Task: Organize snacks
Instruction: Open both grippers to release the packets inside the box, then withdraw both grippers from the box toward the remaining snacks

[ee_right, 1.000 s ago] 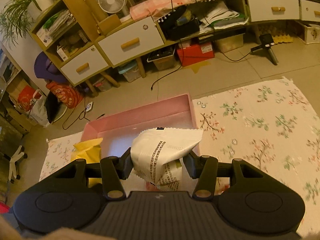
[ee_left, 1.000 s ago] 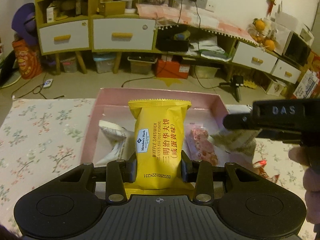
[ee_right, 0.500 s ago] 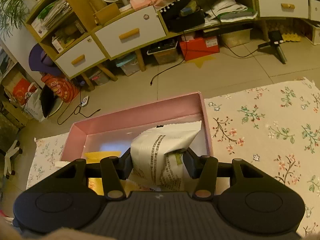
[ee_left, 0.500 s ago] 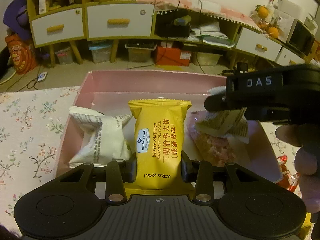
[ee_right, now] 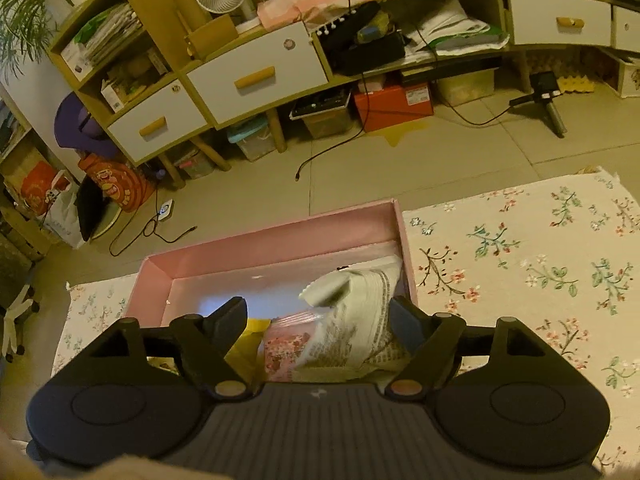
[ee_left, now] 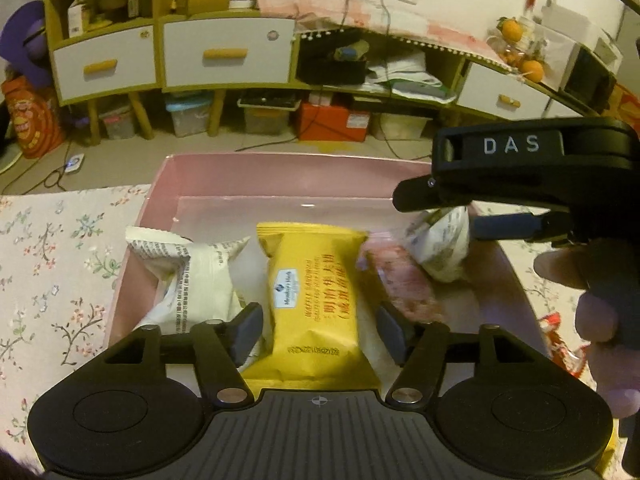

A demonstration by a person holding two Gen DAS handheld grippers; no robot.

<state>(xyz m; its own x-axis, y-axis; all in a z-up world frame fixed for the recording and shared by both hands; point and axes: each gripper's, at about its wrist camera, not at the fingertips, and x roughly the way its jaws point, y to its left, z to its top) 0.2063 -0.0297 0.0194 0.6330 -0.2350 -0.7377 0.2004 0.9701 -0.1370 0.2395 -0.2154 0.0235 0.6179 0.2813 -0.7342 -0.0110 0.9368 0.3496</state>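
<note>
Snacks lie inside a pink box point(ee_left: 280, 176) set on a floral tablecloth point(ee_left: 52, 248). Through the left wrist view we see our left gripper point(ee_left: 318, 334) with its fingers spread apart on either side of a yellow waffle packet point(ee_left: 316, 300); neither pad touches the wrapper, and the packet lies on the box floor. Just left of it rests a white printed packet point(ee_left: 192, 280), and just right of it a pink-speckled packet point(ee_left: 400, 284). Further right, our right gripper point(ee_left: 452, 216) comes in from the side, with a second white packet point(ee_left: 444, 246) directly under its tip, by the box's right wall. Our hand point(ee_left: 600, 320) wraps the handle at the right edge.

From the right wrist view we look down on the same pink box point(ee_right: 280, 236). Our right gripper point(ee_right: 318, 322) stands wide open here, the fingers well clear of each other. Between them sits the second white packet point(ee_right: 360, 320), blurred, close to the right finger in the box's right corner; we cannot tell whether it touches that pad. The pink-speckled packet point(ee_right: 284, 346) lies beside it, and a patch of the yellow waffle packet point(ee_right: 250, 336) shows to its left.
</note>
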